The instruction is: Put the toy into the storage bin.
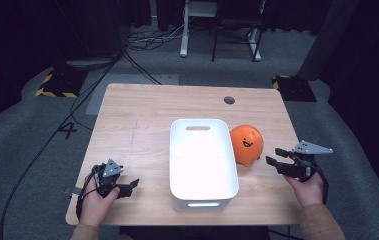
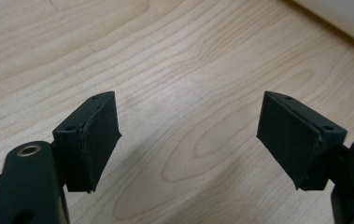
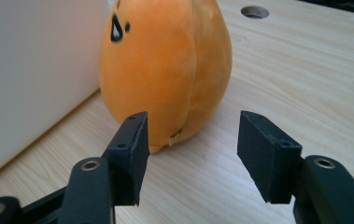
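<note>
High view — round orange plush toy (image 1: 246,144)

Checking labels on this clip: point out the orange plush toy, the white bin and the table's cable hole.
orange plush toy (image 1: 247,144): high view, front face.
white bin (image 1: 203,197): high view, near wall.
cable hole (image 1: 229,100): high view, its centre.

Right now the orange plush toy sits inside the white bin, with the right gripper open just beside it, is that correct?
Not quite: the orange plush toy sits on the table against the white bin's right side, as the high view shows. The right gripper is indeed open beside it.
</note>
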`<state>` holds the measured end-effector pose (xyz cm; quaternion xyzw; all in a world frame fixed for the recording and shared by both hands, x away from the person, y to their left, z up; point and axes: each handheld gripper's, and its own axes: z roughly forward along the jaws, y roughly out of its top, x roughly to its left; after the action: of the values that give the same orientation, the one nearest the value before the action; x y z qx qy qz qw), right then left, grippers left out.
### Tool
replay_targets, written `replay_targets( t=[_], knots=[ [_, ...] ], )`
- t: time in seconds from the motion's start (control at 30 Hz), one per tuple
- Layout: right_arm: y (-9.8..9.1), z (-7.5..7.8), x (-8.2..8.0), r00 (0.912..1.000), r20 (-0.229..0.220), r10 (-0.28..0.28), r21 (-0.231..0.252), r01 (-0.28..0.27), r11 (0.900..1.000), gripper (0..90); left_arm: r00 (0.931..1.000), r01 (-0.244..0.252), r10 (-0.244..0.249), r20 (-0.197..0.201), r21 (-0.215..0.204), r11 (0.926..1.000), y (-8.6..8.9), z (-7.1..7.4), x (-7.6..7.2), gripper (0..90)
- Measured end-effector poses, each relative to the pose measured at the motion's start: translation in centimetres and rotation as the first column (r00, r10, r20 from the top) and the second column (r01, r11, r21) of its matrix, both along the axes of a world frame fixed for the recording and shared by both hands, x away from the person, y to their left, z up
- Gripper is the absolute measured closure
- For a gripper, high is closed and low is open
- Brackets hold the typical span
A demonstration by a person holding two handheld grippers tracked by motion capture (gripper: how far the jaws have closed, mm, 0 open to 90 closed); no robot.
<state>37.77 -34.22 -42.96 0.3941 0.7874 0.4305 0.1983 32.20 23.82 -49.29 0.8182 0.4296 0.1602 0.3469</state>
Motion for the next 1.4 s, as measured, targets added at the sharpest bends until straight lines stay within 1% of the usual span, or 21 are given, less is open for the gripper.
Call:
replay_targets(
  t=[0.07,0.1,0.13,0.17,0.23,0.33,0.47,0.57,0.6,0.67,0.7,0.73,0.77,0.87,0.97,1.03,1.1,1.2,1.23,1.3,1.4],
  knots=[
    [0.1,0.2,0.1,0.9999,0.01,0.007,-0.002,-0.007,1.0,43.5,1.0,-0.005,0.005,-0.006,0.007,1.0,0.0,-0.1,0.1,21.0],
    [0.4,0.7,0.3,0.9999,0.005,0.011,0.015,-0.011,0.9998,43.5,0.9998,-0.002,0.002,-0.017,0.021,0.9998,0.0,-0.3,0.2,21.0],
    [0.4,0.9,0.4,0.9997,0.014,0.02,0.005,-0.02,0.9998,43.5,0.9999,-0.008,0.009,-0.014,0.023,0.9997,-0.1,-0.5,0.2,21.0],
    [0.7,1.0,0.5,0.9998,0.014,0.014,0.02,-0.014,0.9997,43.6,0.9997,-0.005,0.006,-0.023,0.031,0.9995,-0.1,-0.5,0.3,20.9],
    [0.9,1.4,0.7,0.9996,0.018,0.024,0.01,-0.024,0.9997,43.6,0.9997,-0.005,0.006,-0.022,0.038,0.9992,0.0,-0.6,0.4,20.9],
    [1.4,2.0,1.0,0.999,0.021,0.039,0.004,-0.039,0.9992,43.7,0.9998,-0.004,0.005,-0.019,0.033,0.9994,0.0,-0.8,0.5,19.8],
    [2.0,2.9,1.5,0.9984,0.03,0.048,0.019,-0.048,0.9987,44.0,0.9999,-0.004,0.005,-0.014,0.025,0.9997,0.1,-0.9,0.6,19.1],
    [2.5,3.7,2.2,0.9976,0.039,0.057,0.031,-0.058,0.9978,44.1,0.9998,-0.002,0.003,-0.019,0.022,0.9997,0.1,-0.9,0.6,18.1],
    [2.5,3.7,2.2,0.9976,0.039,0.057,0.031,-0.058,0.9978,44.1,0.9998,-0.001,0.002,-0.022,0.021,0.9998,0.1,-0.9,0.7,18.1],
    [2.9,4.2,2.6,0.9977,0.042,0.054,0.043,-0.055,0.9975,44.1,0.9997,0.002,-0.001,-0.024,0.018,0.9998,0.1,-1.0,0.7,17.3],
    [3.1,4.4,3.0,0.9972,0.048,0.058,0.038,-0.06,0.9975,44.1,0.9997,0.001,0.0,-0.025,0.02,0.9998,0.1,-1.0,0.7,16.9],
    [3.4,4.6,3.4,0.9977,0.039,0.055,0.043,-0.057,0.9975,44.2,0.9998,-0.003,0.003,-0.021,0.025,0.9997,0.1,-1.0,0.7,16.7],
    [3.7,4.6,4.0,0.9978,0.038,0.055,0.039,-0.056,0.9977,44.4,0.9998,-0.002,0.002,-0.022,0.024,0.9997,0.1,-1.0,0.7,16.6],
    [4.1,4.5,4.7,0.9985,0.024,0.05,0.046,-0.051,0.9976,44.8,0.9998,-0.003,0.003,-0.021,0.025,0.9997,0.1,-1.0,0.7,16.5],
    [4.4,4.3,5.1,0.9985,0.023,0.049,0.05,-0.05,0.9975,45.1,0.9998,-0.003,0.003,-0.022,0.025,0.9997,0.1,-1.0,0.7,16.4],
    [4.8,3.9,5.8,0.9989,0.012,0.045,0.047,-0.046,0.9978,45.9,0.9998,-0.003,0.003,-0.022,0.025,0.9997,0.1,-1.0,0.7,16.4],
    [5.0,3.5,6.2,0.9992,-0.008,0.039,0.066,-0.038,0.9971,46.6,0.9998,-0.003,0.003,-0.021,0.025,0.9997,0.1,-1.0,0.7,16.3],
    [5.2,3.1,6.7,0.9991,-0.021,0.038,0.078,-0.036,0.9963,48.0,0.9998,-0.003,0.003,-0.021,0.025,0.9997,0.1,-1.0,0.7,16.3],
    [5.4,3.0,6.9,0.9981,-0.045,0.042,0.097,-0.037,0.9946,54.9,0.9997,0.0,0.001,-0.023,0.021,0.9998,0.1,-1.0,0.7,16.3],
    [5.6,3.0,6.9,0.997,-0.056,0.053,0.101,-0.047,0.9938,63.4,0.9997,-0.001,0.001,-0.026,0.021,0.9998,0.1,-1.0,0.7,16.3],
    [5.9,3.3,6.5,0.9974,-0.04,0.059,0.084,-0.056,0.9949,74.2,0.9997,-0.001,0.002,-0.024,0.021,0.9998,0.1,-1.0,0.7,16.3]
  ],
)
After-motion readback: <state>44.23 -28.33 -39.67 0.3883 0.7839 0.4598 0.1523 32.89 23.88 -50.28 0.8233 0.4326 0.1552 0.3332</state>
